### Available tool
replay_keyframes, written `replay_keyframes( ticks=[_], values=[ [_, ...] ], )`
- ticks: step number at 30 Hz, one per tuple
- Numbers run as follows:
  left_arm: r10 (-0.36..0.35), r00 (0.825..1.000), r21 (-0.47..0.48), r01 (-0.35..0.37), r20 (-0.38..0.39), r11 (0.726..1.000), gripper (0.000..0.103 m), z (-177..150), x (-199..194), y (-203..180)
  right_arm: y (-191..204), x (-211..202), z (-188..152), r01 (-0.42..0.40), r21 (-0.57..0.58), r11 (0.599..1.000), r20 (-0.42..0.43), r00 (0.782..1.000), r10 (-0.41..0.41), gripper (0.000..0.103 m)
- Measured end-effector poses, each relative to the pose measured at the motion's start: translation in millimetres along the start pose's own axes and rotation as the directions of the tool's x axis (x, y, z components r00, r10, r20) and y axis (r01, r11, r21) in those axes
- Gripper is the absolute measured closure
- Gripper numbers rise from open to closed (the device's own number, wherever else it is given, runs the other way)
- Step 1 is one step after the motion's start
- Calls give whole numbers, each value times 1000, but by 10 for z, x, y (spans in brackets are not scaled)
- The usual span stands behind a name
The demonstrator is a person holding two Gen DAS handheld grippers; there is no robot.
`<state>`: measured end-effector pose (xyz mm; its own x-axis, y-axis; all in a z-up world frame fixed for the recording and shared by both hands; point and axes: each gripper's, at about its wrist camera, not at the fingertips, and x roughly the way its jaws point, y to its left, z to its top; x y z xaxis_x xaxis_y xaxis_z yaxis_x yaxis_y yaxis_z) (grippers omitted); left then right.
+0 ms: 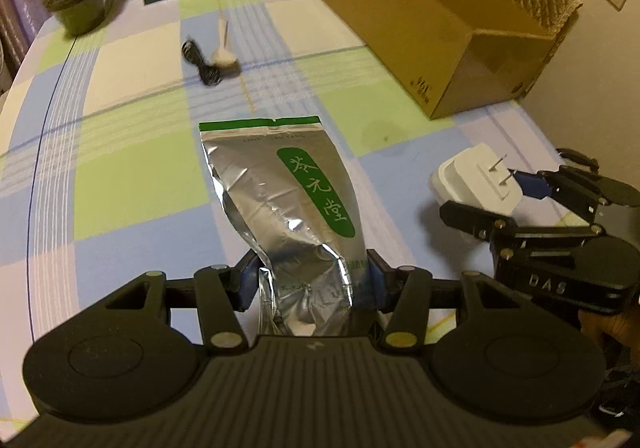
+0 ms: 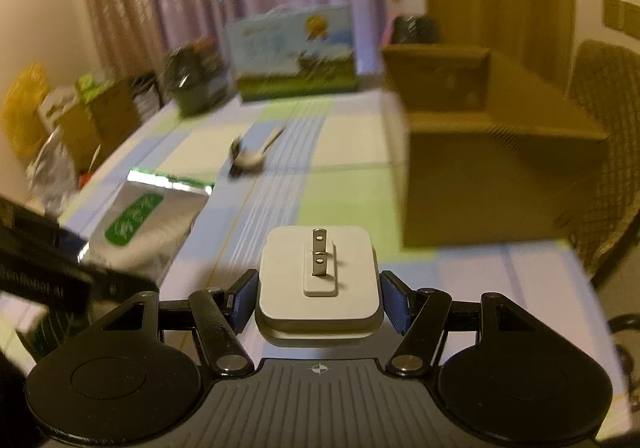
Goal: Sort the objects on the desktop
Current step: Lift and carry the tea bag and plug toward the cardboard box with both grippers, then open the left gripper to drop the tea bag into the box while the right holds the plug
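The left gripper (image 1: 310, 280) is closed on the lower end of a silver foil tea pouch (image 1: 280, 183), which sticks out forward above the checked table (image 1: 132, 175). Crumpled foil could slide out of the pads. The right gripper (image 2: 318, 298) pinches a white plug adapter (image 2: 318, 280) by its sides, prongs up; smooth plastic may slip. The open cardboard box (image 1: 420, 19) stands ahead, right; a white spoon (image 1: 223, 47) and black cable (image 1: 200, 61) lie farther off.

glossy foil pouch (image 1: 280, 207), matt cardboard box (image 1: 432, 27)
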<state>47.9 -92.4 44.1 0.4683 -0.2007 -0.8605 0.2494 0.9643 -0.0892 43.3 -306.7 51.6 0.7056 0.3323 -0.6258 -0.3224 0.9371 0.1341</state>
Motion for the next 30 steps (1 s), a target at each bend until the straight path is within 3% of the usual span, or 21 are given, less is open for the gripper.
replay_keyframes(
  ticks=[14, 25, 30],
  values=[
    [-109, 988, 118, 96, 113, 988, 54, 1050, -8, -734, -956, -316, 910, 137, 34, 990, 160, 977, -141, 41],
    [-196, 968, 108, 180, 157, 978, 54, 1984, 272, -1192, -1654, -77, 1390, 160, 93, 983, 148, 974, -172, 41],
    [-189, 968, 87, 177, 163, 980, 54, 2278, 447, -1235, -1766, 142, 1521, 169, 88, 982, 138, 974, -181, 41]
  ],
)
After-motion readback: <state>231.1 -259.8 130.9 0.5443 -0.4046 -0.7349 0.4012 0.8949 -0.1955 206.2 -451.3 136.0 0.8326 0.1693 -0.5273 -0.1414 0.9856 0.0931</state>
